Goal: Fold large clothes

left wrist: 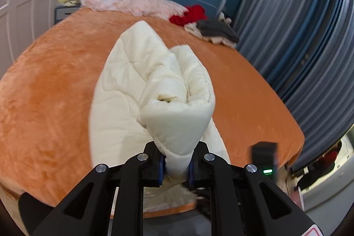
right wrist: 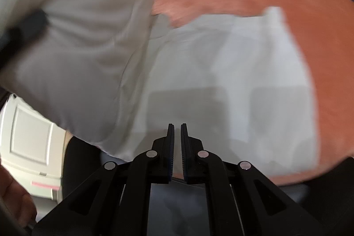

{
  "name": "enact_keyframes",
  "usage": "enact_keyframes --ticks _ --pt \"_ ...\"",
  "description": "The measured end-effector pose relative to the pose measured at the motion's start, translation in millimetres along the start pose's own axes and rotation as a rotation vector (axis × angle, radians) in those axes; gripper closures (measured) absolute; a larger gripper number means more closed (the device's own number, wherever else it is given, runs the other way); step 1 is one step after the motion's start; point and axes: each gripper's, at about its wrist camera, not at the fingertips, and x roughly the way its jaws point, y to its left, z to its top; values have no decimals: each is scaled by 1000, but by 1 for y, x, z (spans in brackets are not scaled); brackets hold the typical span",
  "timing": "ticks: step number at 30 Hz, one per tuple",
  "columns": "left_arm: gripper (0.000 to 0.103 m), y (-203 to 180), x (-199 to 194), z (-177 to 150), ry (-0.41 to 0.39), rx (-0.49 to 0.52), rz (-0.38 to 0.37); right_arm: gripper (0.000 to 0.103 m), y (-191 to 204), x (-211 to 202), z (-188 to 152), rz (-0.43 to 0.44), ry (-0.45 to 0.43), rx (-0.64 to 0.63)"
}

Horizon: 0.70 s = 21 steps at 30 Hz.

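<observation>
A cream quilted padded jacket [left wrist: 132, 85] lies lengthwise on the orange bed cover [left wrist: 44, 85]. My left gripper [left wrist: 176, 166] is shut on a thick folded edge of it and holds that edge raised above the bed. In the right wrist view the same jacket is blurred: one part lies flat on the bed [right wrist: 221, 81], and a lifted part [right wrist: 88, 37] hangs across the left. My right gripper [right wrist: 177, 125] hovers over the flat part, shut, with nothing between its fingers. A blurred black gripper part [left wrist: 263, 156] with a green light shows at the right.
A pink blanket [left wrist: 124, 0], a red garment [left wrist: 190, 14] and a grey-and-cream clothes pile [left wrist: 214, 31] lie at the bed's far end. Blue curtains [left wrist: 298, 37] hang on the right, white wardrobe doors [left wrist: 26, 3] stand left. A hand [right wrist: 13, 198] shows at lower left.
</observation>
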Motion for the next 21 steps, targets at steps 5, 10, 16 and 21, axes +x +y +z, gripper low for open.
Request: enact_keyframes --ticks 5,10,16,21 --pt "91 -26 39 -16 86 43 12 97 -46 -26 -6 -50 -31 80" --pt "89 -43 71 -41 155 75 39 97 -64 -42 -11 -71 -58 108" --pt "69 -53 69 -53 137 128 83 87 -55 -73 5 -83 -137 73" --pt "29 -47 37 -54 99 89 60 64 -37 -99 30 -55 -213 19"
